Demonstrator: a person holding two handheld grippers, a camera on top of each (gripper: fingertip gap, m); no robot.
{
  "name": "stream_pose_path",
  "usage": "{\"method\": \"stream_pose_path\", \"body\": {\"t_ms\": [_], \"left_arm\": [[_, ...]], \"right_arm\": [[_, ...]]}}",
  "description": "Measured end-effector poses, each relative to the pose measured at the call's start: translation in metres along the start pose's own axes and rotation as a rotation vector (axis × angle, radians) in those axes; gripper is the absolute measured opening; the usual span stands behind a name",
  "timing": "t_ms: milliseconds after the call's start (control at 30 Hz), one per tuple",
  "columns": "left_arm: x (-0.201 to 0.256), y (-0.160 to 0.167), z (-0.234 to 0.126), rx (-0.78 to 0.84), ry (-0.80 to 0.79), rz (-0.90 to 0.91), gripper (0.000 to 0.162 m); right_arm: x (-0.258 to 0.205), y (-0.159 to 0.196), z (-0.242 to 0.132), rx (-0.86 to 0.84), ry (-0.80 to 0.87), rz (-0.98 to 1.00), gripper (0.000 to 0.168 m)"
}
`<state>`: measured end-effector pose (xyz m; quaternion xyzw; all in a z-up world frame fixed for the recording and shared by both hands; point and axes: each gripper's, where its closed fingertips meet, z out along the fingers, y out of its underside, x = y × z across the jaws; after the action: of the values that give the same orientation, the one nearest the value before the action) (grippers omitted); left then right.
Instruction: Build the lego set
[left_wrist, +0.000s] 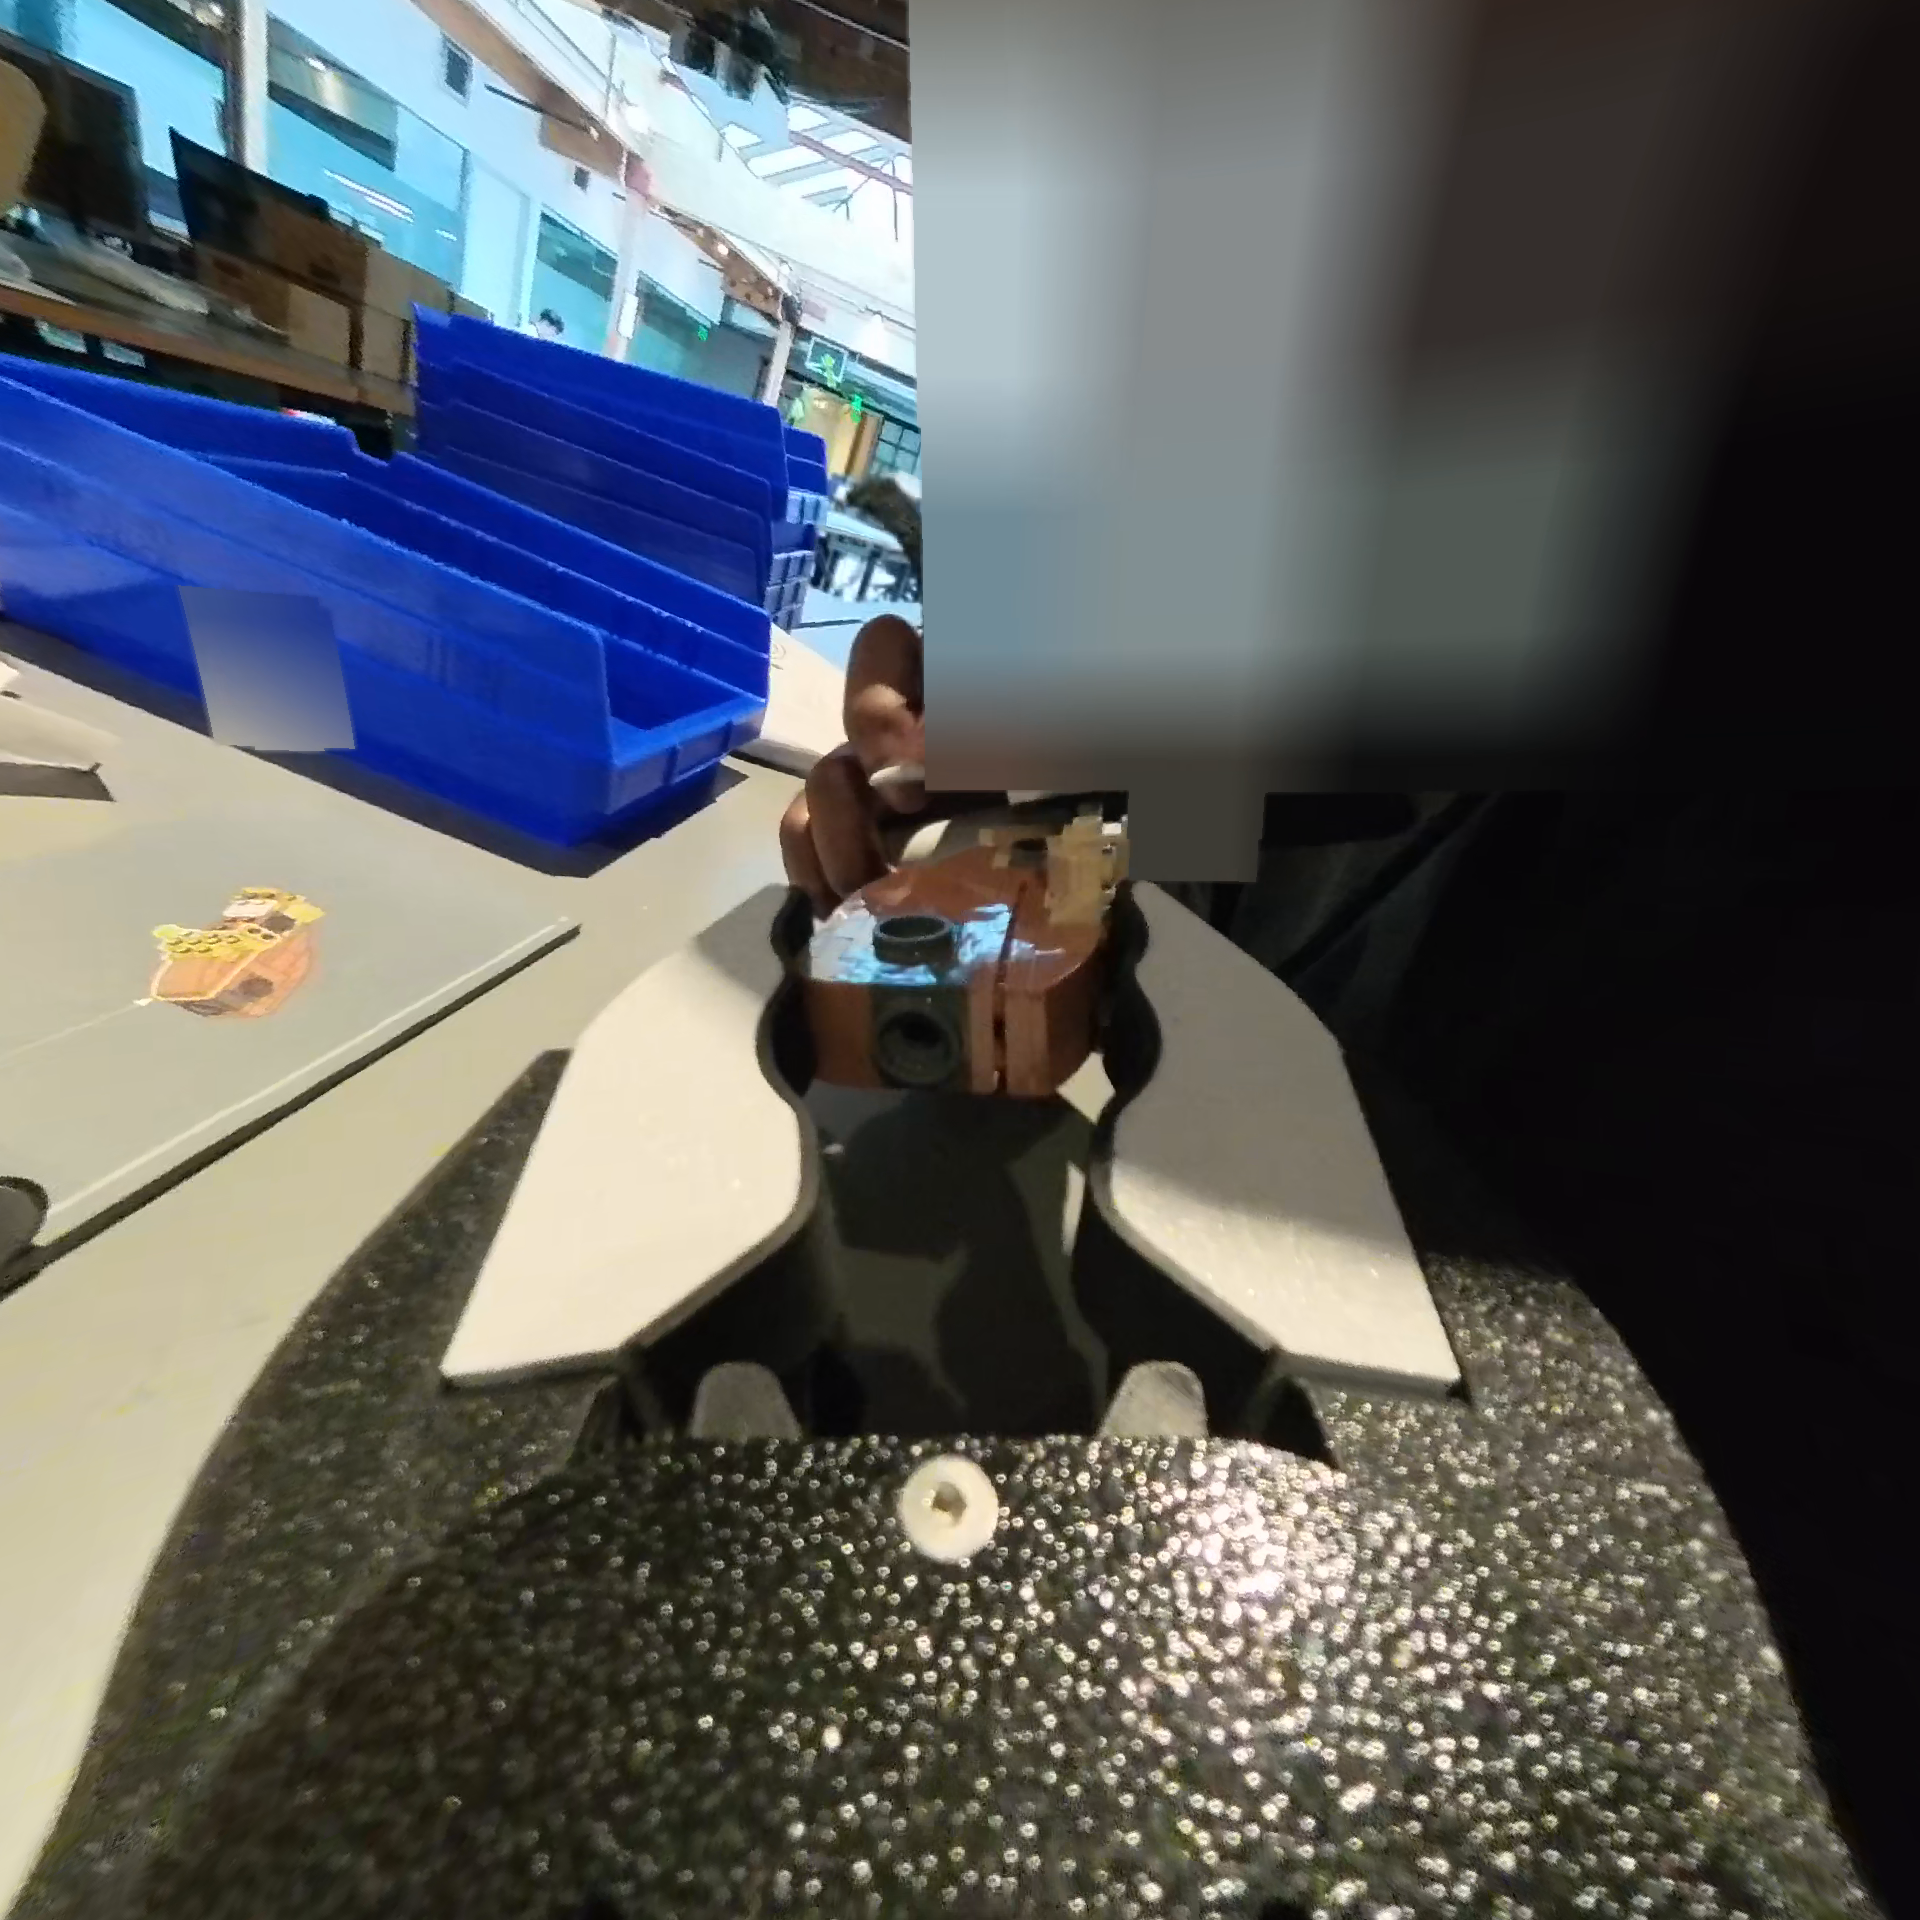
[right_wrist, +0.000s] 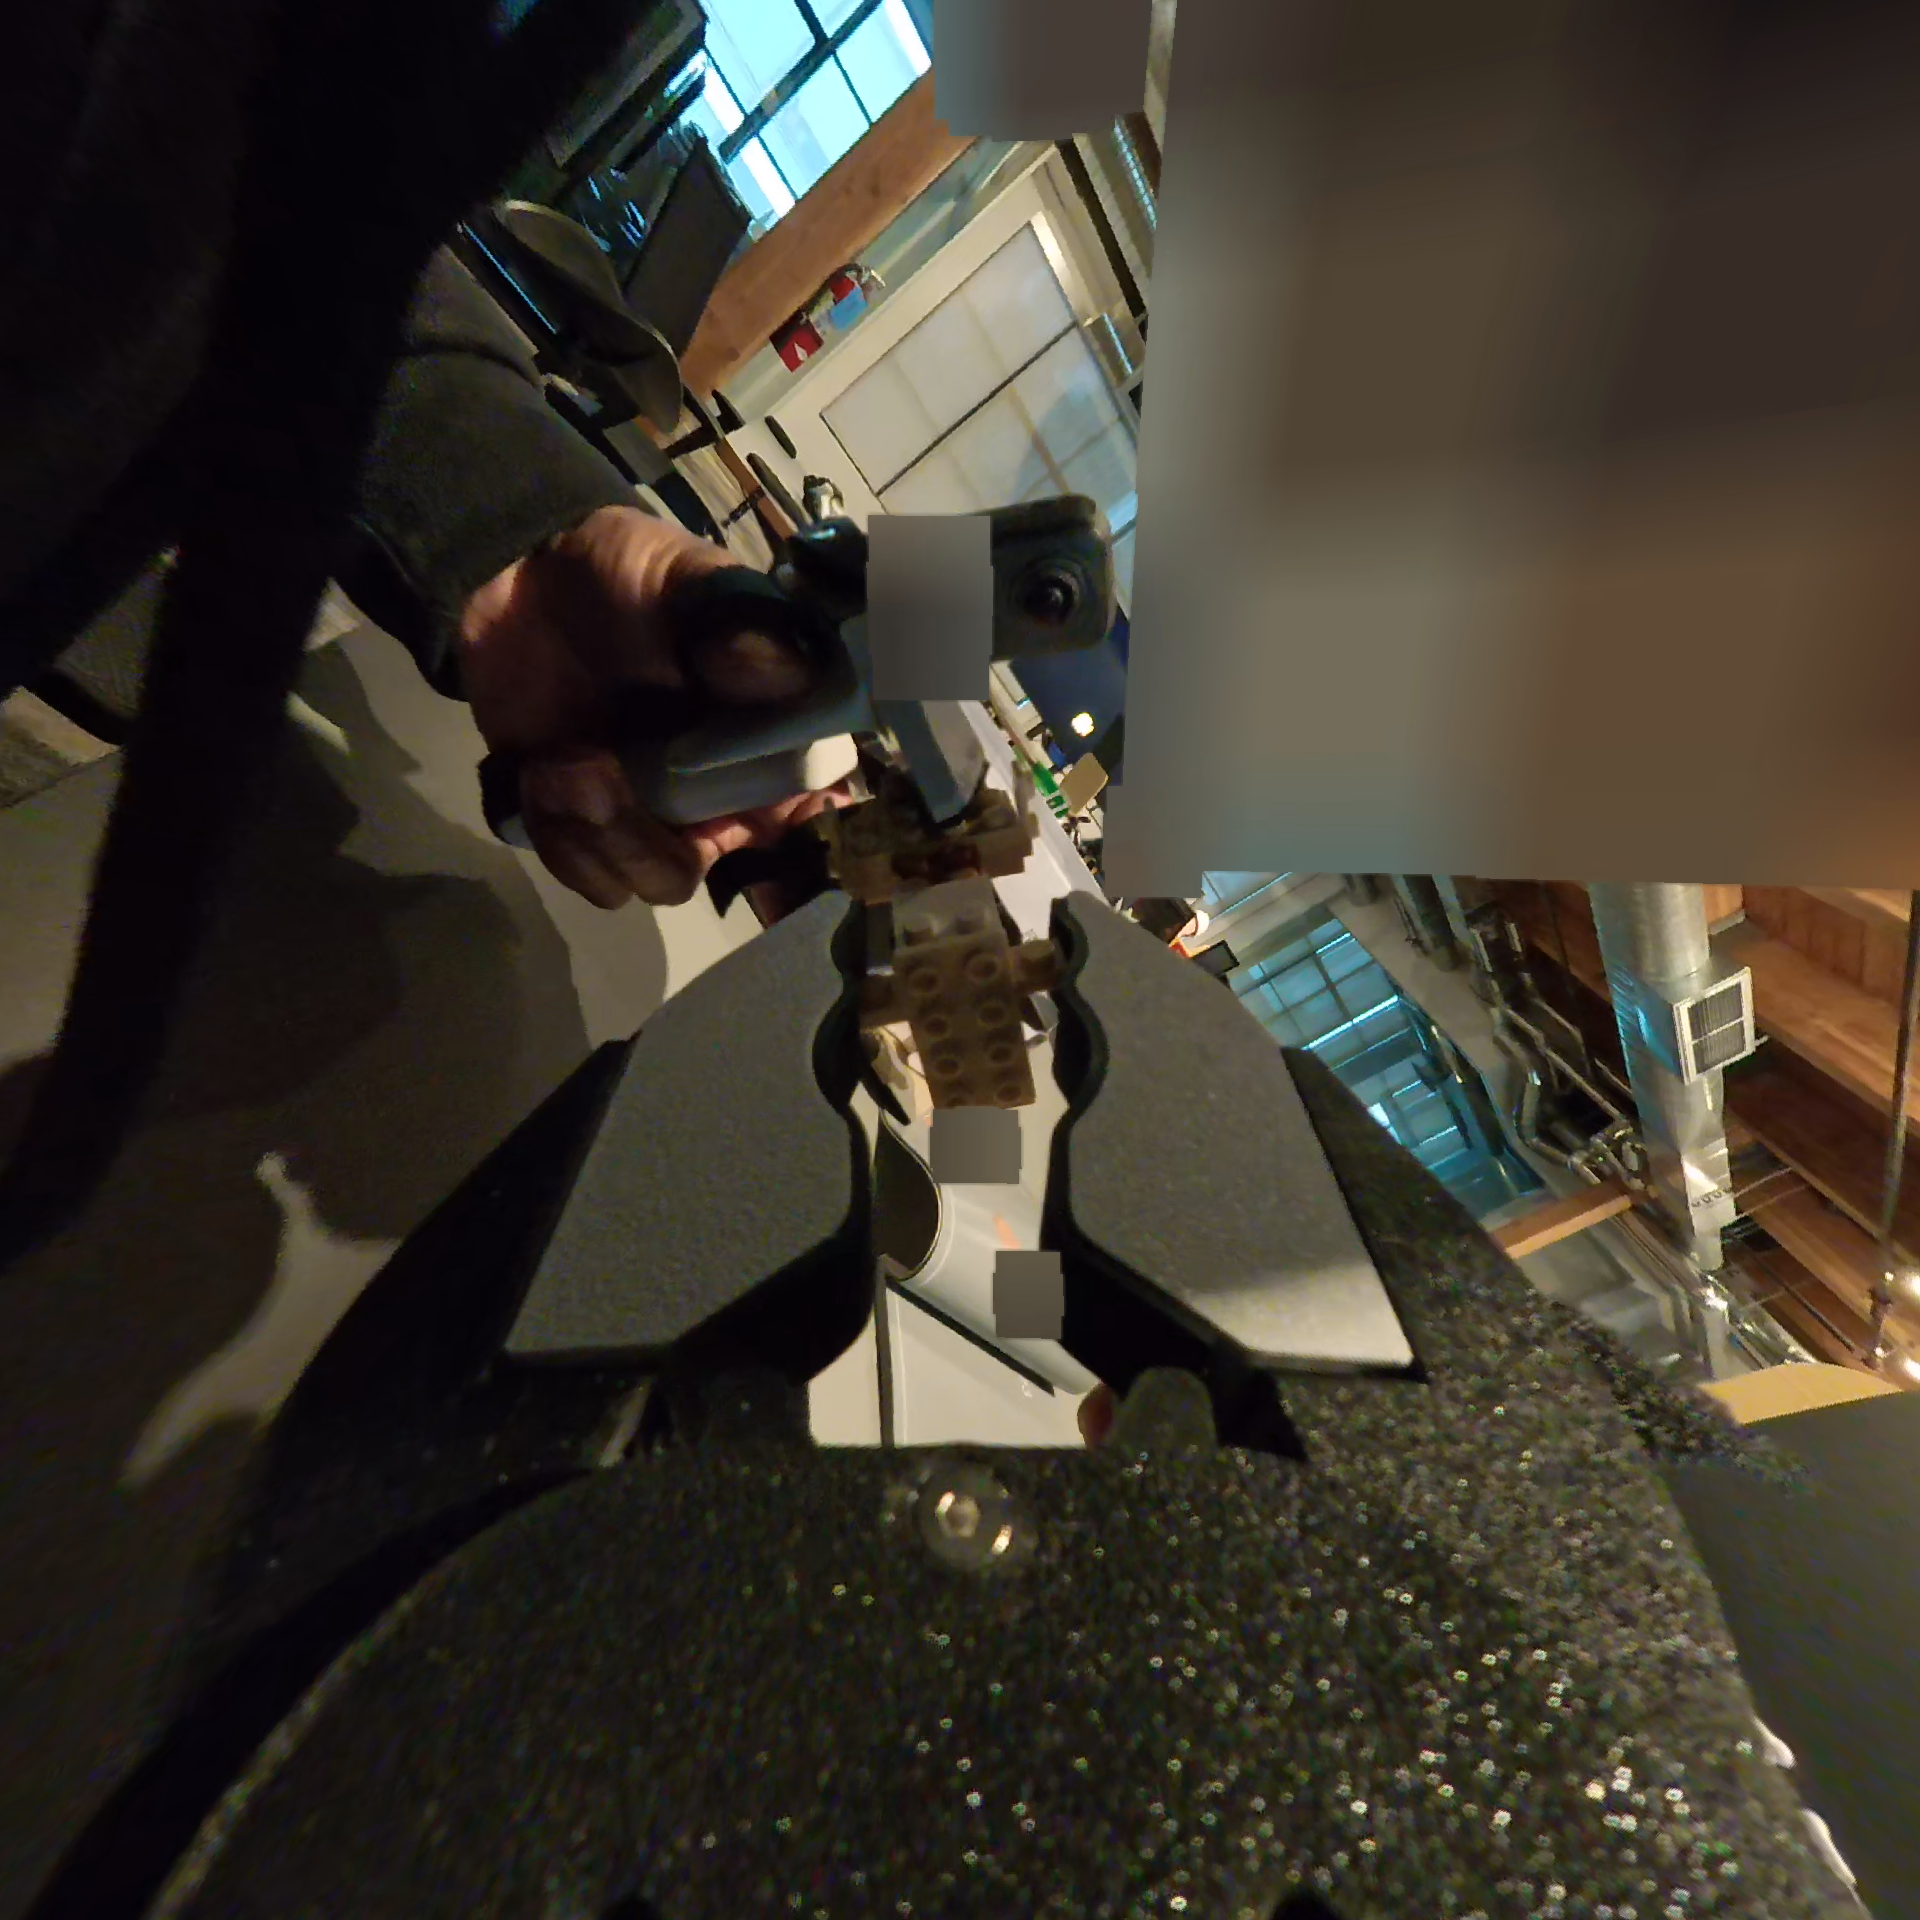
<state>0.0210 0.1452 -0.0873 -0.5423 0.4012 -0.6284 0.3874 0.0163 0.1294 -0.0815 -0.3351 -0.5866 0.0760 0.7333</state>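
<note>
My left gripper (left_wrist: 951, 997) is shut on a brown lego assembly (left_wrist: 966, 971) with a black holed brick (left_wrist: 914, 1039) at its near face and tan pieces (left_wrist: 1081, 862) at its far end. It is held up in the air above the grey table (left_wrist: 343, 1039). My right gripper (right_wrist: 961, 997) is shut on a tan studded lego piece (right_wrist: 966, 1013) that meets the tan and brown build (right_wrist: 914, 842) held by the other gripper (right_wrist: 831, 717), which a hand (right_wrist: 603, 707) grips. The joint between the two parts is partly hidden.
Stacked blue bins (left_wrist: 499, 582) stand on the table at the left. An instruction sheet with a picture of a brown ship (left_wrist: 234, 951) lies on the table at the left. A dark sleeve (right_wrist: 312, 364) fills the right wrist view's left side. My two grippers' fingertips are within a few centimetres of each other.
</note>
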Motion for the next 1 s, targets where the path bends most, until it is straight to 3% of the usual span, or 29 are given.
{"method": "stream_pose_path", "body": {"t_ms": [467,700,1000], "left_arm": [[0.001,-0.016,0.004,0.091,0.041,-0.140,0.055],[0.002,-0.019,0.005,0.106,0.042,-0.126,0.055],[-0.003,-0.023,0.012,0.137,0.047,-0.258,0.055]], "right_arm": [[0.004,-0.006,0.000,-0.011,0.103,-0.024,0.033],[0.009,-0.008,-0.001,-0.006,0.126,0.081,0.033],[0.017,-0.008,-0.005,-0.022,0.203,0.262,0.033]]}}
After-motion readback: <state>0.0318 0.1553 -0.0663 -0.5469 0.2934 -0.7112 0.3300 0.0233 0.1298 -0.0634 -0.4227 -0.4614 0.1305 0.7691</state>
